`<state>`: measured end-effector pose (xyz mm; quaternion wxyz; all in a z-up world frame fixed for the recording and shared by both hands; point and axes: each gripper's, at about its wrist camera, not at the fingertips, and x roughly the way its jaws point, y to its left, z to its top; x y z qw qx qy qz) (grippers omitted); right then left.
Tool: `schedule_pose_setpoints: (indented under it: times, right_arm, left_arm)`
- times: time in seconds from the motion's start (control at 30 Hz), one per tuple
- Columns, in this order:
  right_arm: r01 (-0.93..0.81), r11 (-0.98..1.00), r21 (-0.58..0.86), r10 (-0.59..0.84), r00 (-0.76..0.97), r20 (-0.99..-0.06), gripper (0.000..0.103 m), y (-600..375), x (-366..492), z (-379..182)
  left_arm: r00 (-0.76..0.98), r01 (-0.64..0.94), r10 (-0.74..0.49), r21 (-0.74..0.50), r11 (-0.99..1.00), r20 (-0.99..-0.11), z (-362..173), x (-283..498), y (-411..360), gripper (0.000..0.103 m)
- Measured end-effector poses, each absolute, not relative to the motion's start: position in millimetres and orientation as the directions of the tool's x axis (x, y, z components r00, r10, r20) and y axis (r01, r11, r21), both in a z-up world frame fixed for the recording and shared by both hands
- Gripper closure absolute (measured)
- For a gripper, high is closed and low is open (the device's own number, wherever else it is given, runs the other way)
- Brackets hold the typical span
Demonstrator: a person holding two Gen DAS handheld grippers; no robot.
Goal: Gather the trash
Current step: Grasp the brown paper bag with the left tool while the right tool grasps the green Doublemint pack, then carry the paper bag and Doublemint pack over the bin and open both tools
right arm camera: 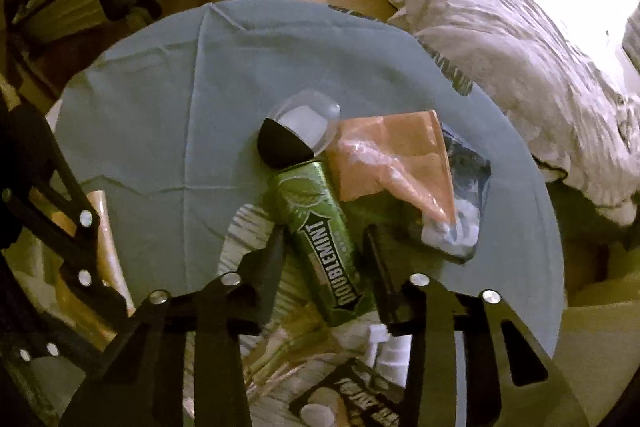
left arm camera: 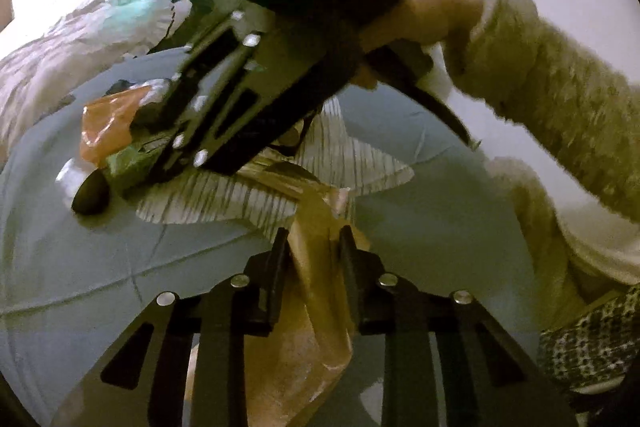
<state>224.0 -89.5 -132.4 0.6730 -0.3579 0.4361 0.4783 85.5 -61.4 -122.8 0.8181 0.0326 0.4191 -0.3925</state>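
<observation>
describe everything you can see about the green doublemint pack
The gum pack is a long, glossy green wrapper with DOUBLEMINT in white letters on a dark band. It lies flat on the blue cloth, angled, its far end touching a black and clear dome, with an orange plastic bag at its side. The right gripper straddles it, fingers open on either side, not yet closed.

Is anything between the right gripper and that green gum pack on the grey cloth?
Nothing visible. The green Doublemint gum pack already lies between the open fingers of the right gripper, its top uncovered. The orange plastic wrapper sits beside it, outside the gap.
</observation>
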Motion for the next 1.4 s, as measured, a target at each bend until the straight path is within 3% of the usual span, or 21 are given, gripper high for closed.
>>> schedule_pose_setpoints:
  times: [0.23, 0.43, 0.57, 0.73, 1.0, 1.2, 1.4]
  right_arm:
    - [-0.886, 0.447, 0.123, 0.535, 0.155, -0.831, 0.068, -141, 216, -103]
    - [-0.726, 0.540, 0.427, 0.775, 0.232, -0.587, 0.068, -224, 197, -68]
    - [-0.607, 0.578, 0.545, 0.813, 0.373, -0.447, 0.068, -290, 173, -58]
    - [-0.425, 0.667, 0.611, 0.717, 0.588, -0.374, 0.068, -386, 141, -61]
    - [-0.095, 0.736, 0.670, 0.442, 0.817, -0.370, 0.068, -529, 97, -89]
    - [0.082, 0.768, 0.635, 0.252, 0.873, -0.418, 0.068, -594, 93, -110]
    - [0.165, 0.761, 0.628, 0.180, 0.875, -0.449, 0.068, -621, 100, -136]
  left_arm:
    - [0.400, 0.602, -0.653, -0.353, 0.716, -0.643, -103, 67, -31, 0.078]
    - [0.479, 0.555, -0.658, -0.380, 0.739, -0.581, -78, 57, -20, 0.078]
    - [0.513, 0.554, -0.669, -0.388, 0.737, -0.538, -59, 62, -31, 0.078]
    - [0.523, 0.573, -0.689, -0.392, 0.720, -0.502, -40, 82, -62, 0.078]
    - [0.448, 0.674, -0.775, -0.401, 0.620, -0.446, -20, 123, -176, 0.078]
    - [0.352, 0.732, -0.829, -0.424, 0.534, -0.435, -21, 146, -268, 0.078]
    - [0.287, 0.729, -0.836, -0.461, 0.507, -0.467, -45, 171, -337, 0.078]
